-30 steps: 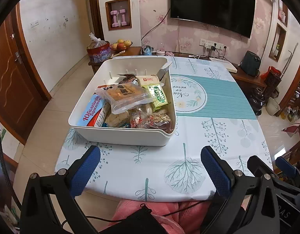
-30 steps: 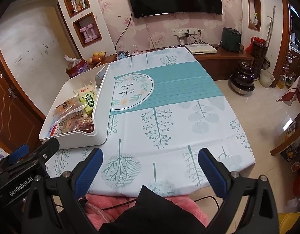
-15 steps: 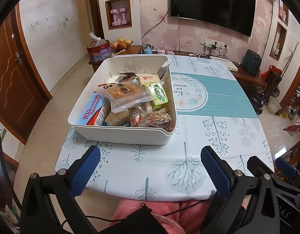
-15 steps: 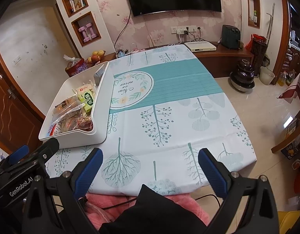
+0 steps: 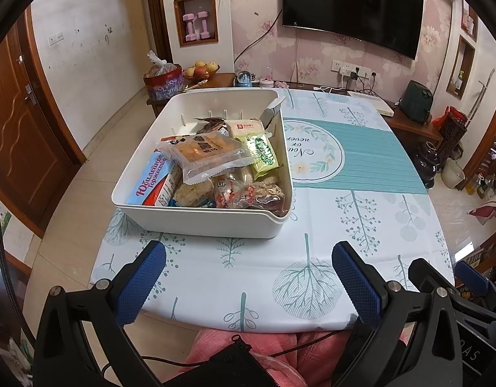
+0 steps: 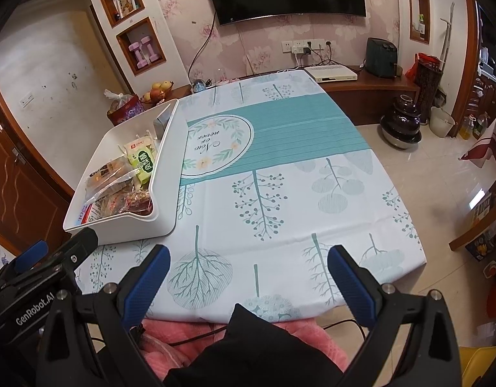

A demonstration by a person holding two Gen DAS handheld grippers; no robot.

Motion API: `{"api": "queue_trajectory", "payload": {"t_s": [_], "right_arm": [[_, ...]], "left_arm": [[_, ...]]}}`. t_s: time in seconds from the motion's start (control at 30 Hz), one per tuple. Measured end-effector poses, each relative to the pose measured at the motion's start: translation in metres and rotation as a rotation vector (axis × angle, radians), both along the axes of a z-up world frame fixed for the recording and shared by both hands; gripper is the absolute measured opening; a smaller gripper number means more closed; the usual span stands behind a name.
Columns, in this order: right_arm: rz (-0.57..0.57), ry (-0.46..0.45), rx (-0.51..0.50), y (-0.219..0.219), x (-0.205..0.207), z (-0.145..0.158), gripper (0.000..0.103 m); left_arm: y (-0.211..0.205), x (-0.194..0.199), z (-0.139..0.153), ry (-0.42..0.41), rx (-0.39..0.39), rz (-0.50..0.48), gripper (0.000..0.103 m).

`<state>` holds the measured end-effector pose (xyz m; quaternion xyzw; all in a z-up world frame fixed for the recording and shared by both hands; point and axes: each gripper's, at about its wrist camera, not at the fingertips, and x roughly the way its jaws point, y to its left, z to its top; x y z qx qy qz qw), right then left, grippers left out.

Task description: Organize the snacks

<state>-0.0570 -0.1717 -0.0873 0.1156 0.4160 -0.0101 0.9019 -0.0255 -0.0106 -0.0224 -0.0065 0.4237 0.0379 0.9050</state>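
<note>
A white storage box (image 5: pixel 196 222) stands on the table's left side, filled with several snack packets: a clear pack of biscuits (image 5: pixel 209 153) on top, a blue packet (image 5: pixel 151 180) at its left, a green packet (image 5: pixel 262 154) at its right. The box also shows at the left in the right wrist view (image 6: pixel 170 167). My left gripper (image 5: pixel 248 277) is open and empty, held over the table's near edge in front of the box. My right gripper (image 6: pixel 248 277) is open and empty over the near edge, to the right of the box.
The table wears a white and teal cloth (image 6: pixel 280 167) with tree prints. A low wooden cabinet (image 6: pixel 370 85) runs along the far wall under a TV (image 5: pixel 351 9). A fruit bowl (image 5: pixel 201 69) and a bagged item (image 5: pixel 162 79) sit beyond the box.
Both grippers have stayed open and empty. The views have shifted only slightly; the box and snacks have not moved.
</note>
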Motion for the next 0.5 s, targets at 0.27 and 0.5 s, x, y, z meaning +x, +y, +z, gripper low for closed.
{"api": "queue_trajectory", "payload": {"t_s": [0.27, 0.5], "right_arm": [[-0.001, 0.002, 0.0, 0.0008, 0.0, -0.0015, 0.099], [0.0, 0.0, 0.0, 0.002, 0.0004, -0.0028, 0.099]], "left_arm": [[0.0009, -0.0011, -0.0008, 0.001, 0.002, -0.002, 0.102], [0.0, 0.0, -0.0002, 0.002, 0.002, 0.0, 0.102]]}}
